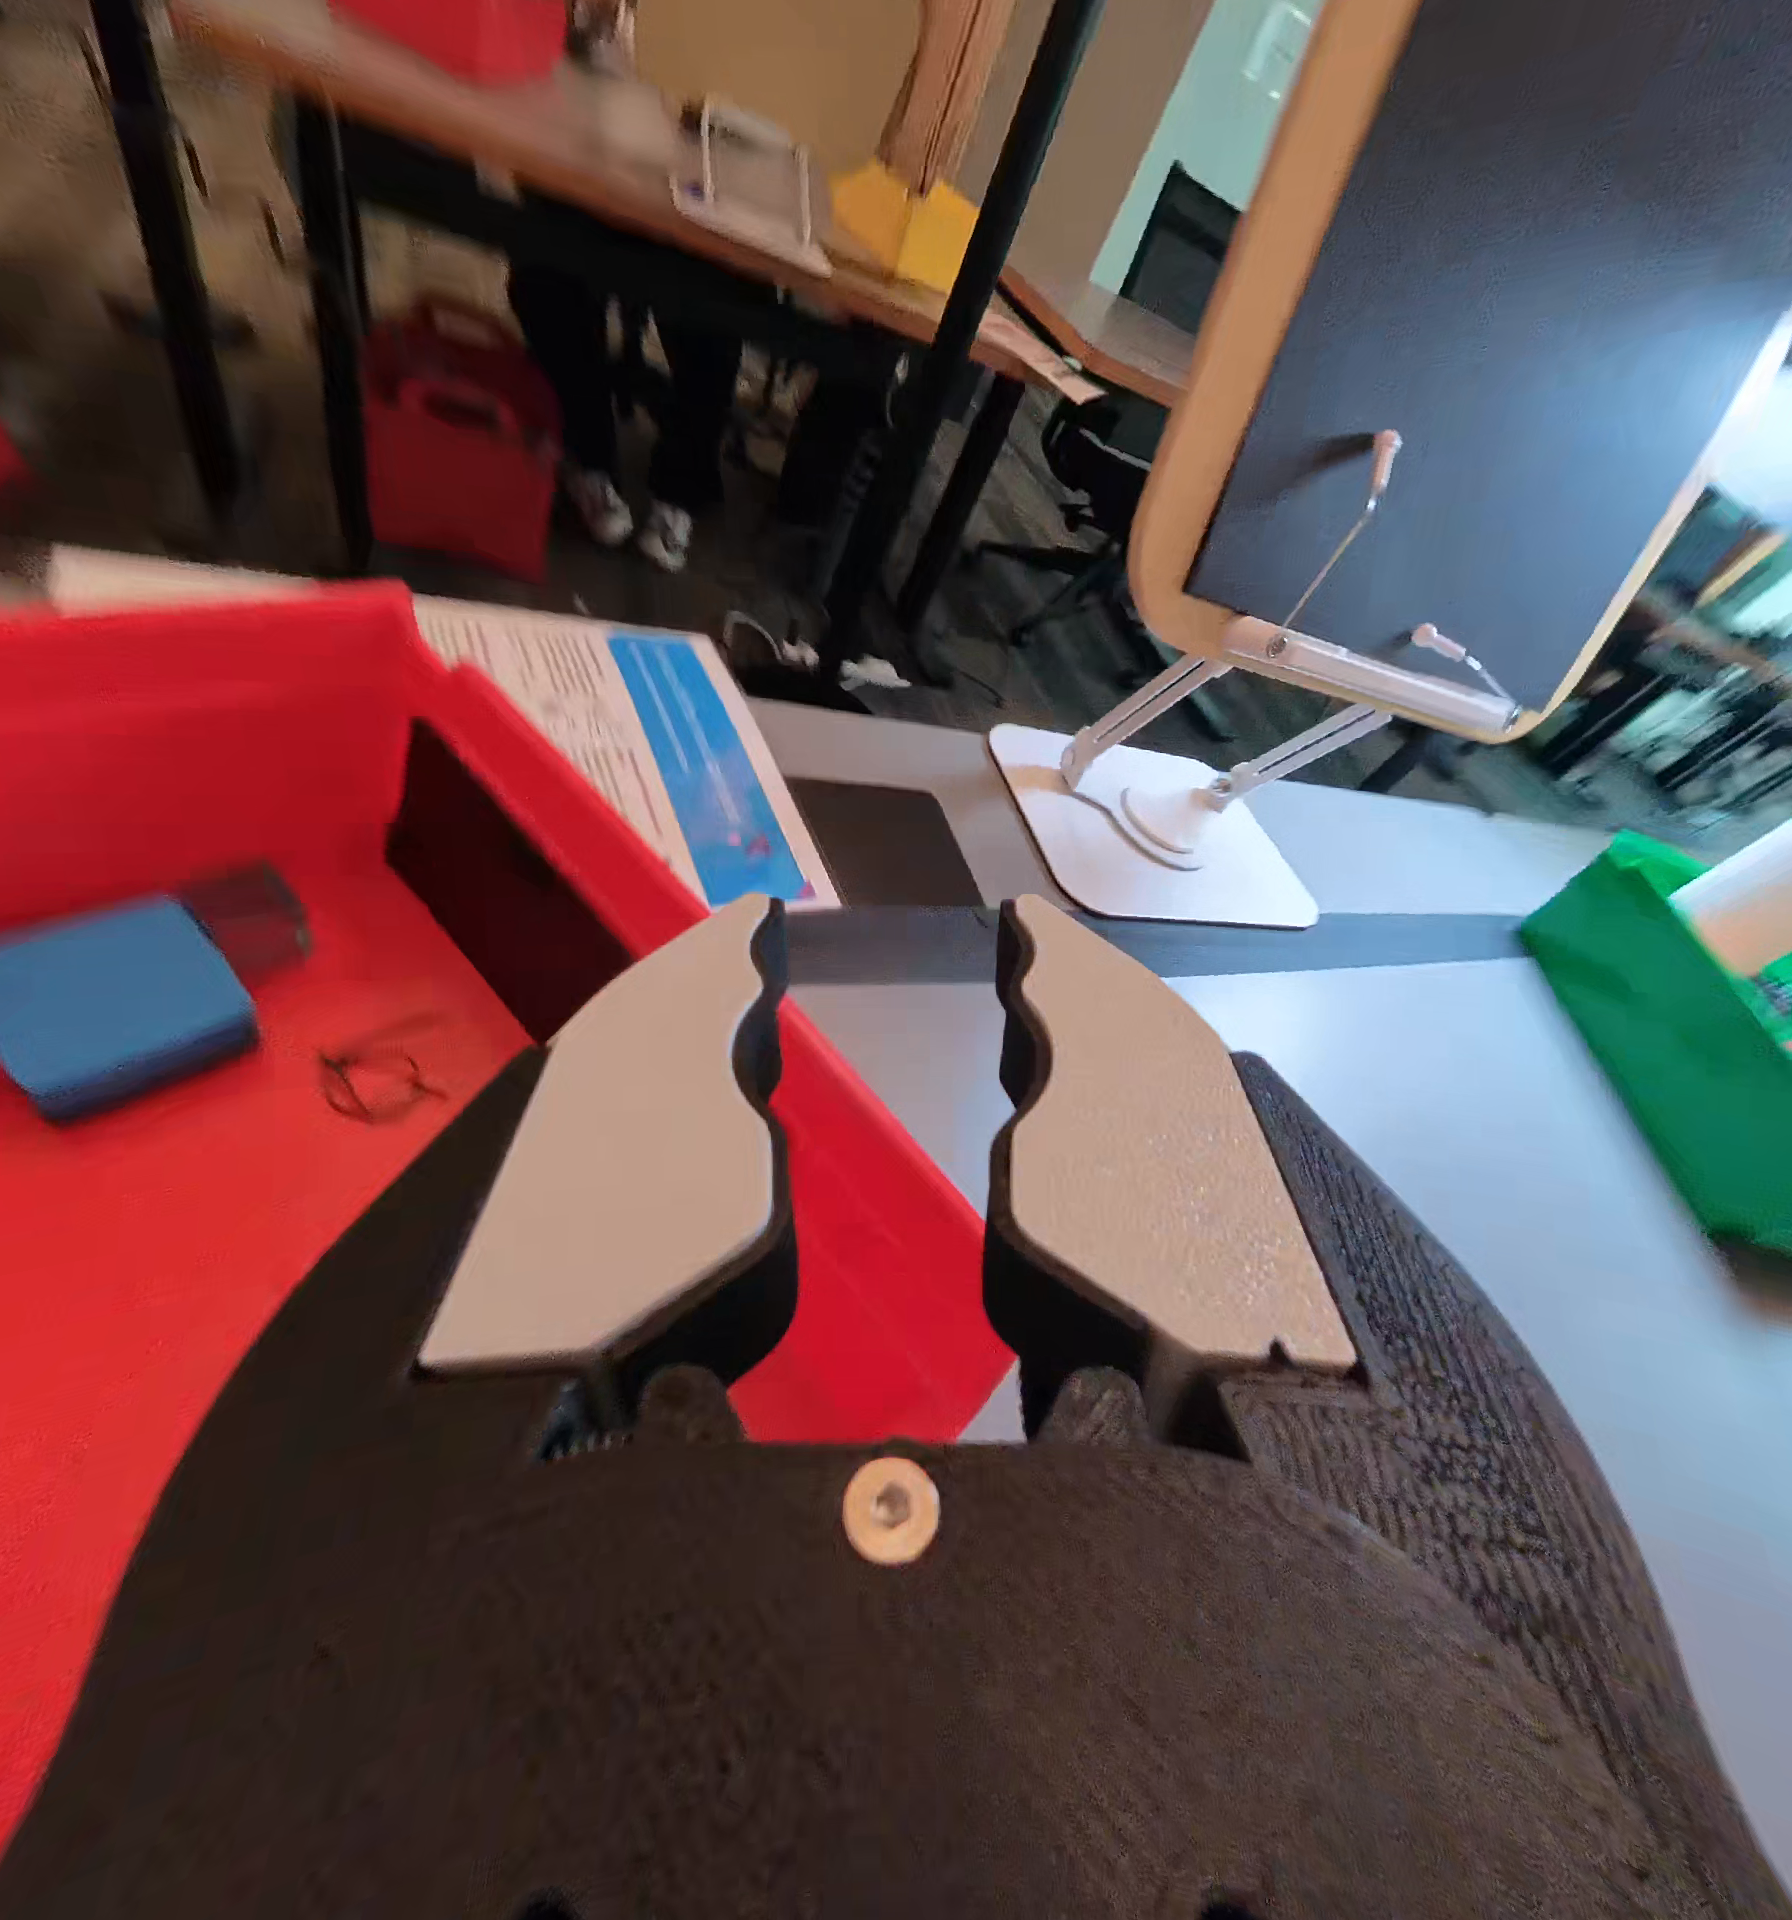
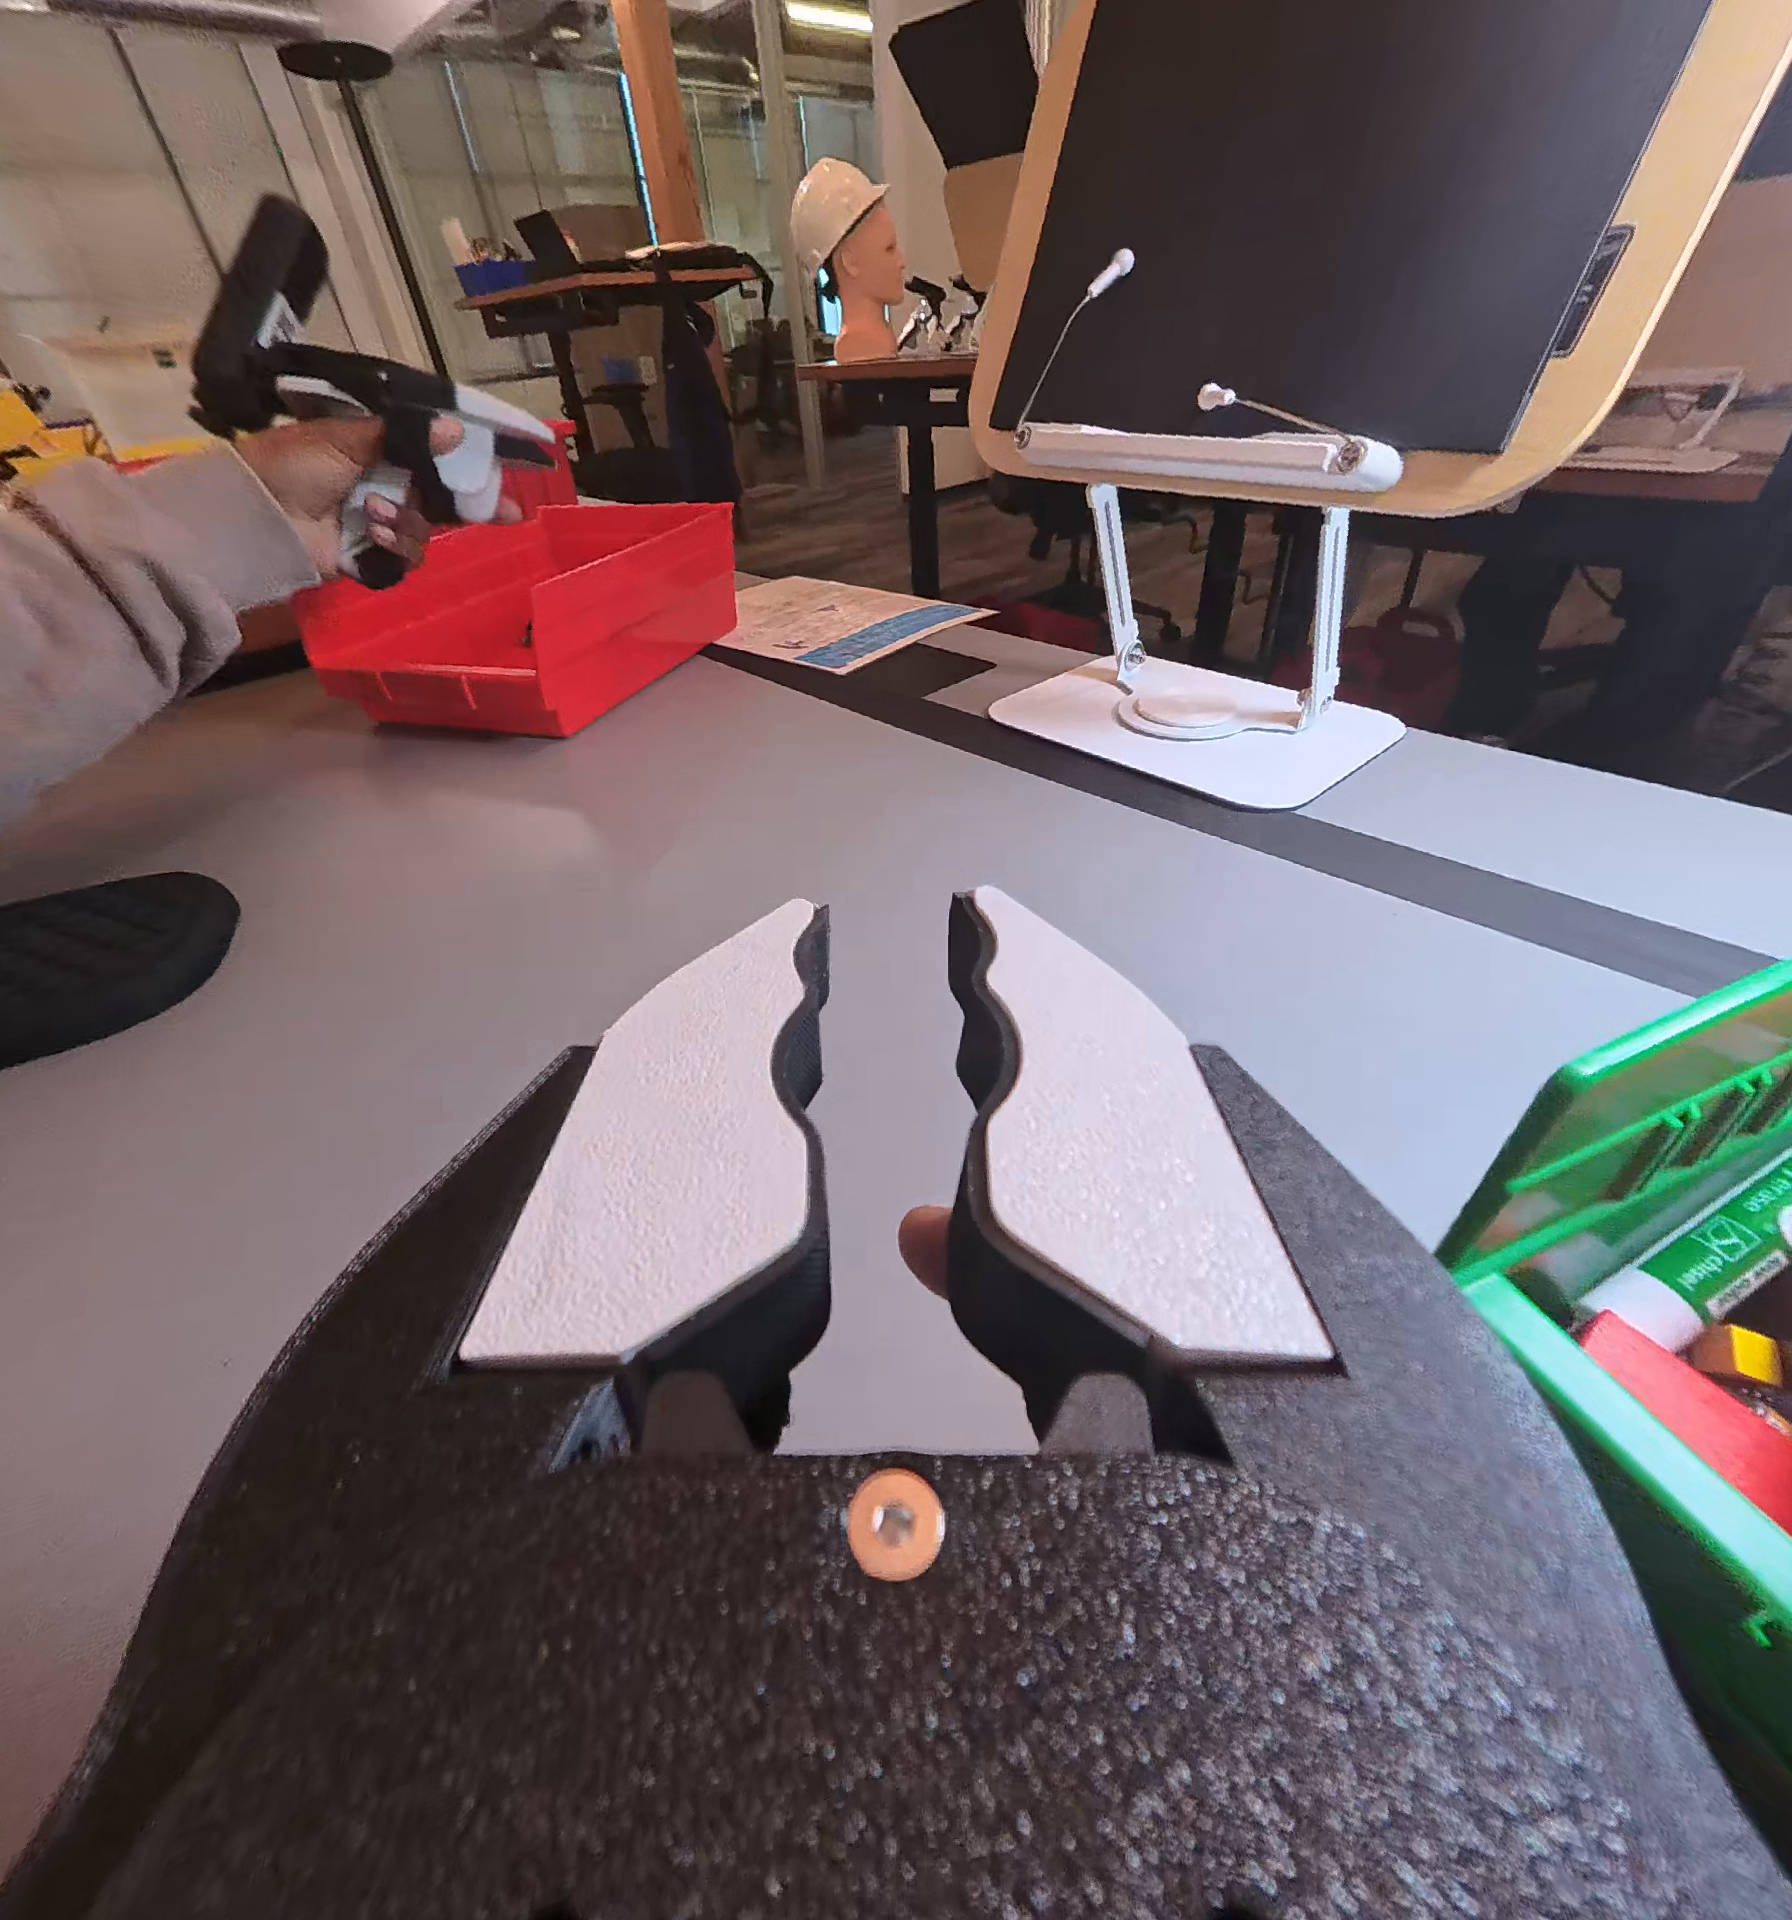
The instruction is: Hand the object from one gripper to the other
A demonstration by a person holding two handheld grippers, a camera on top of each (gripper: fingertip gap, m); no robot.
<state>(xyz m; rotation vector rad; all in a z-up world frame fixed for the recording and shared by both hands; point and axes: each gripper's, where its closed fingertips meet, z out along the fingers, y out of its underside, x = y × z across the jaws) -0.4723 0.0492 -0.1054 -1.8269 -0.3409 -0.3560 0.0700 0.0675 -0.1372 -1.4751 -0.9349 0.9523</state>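
On the far left I see my left gripper (image 1: 887,920) held above the red bin (image 1: 248,665); its two fingers stand spread, with an empty gap between them. Inside the red bin lies a blue flat object (image 1: 102,1003), and a small dark block (image 1: 248,914) touches its far corner. A thin wire piece (image 1: 372,1075) rests on the bin floor near them. I cannot tell which of these is the object to hand over; neither gripper carries anything. In the right wrist view the same left gripper (image 2: 518,436) shows in a hand (image 2: 320,473) with a grey sleeve, over the near side of the red bin (image 2: 559,623).

Just beside the bin, on the grey table (image 2: 559,883), lies a printed sheet (image 2: 850,623) with a blue band. A dark strip (image 2: 1391,842) runs across the table. More to the right stands a white stand (image 2: 1204,738) that carries a tilted dark panel with a wooden edge (image 2: 1339,229).

My right gripper (image 2: 887,914) hovers low over the bare table, fingers also apart, nothing between them. At the far right is a green bin (image 2: 1650,1081) which holds a green marker (image 2: 1723,1236) and coloured blocks (image 2: 1702,1423).
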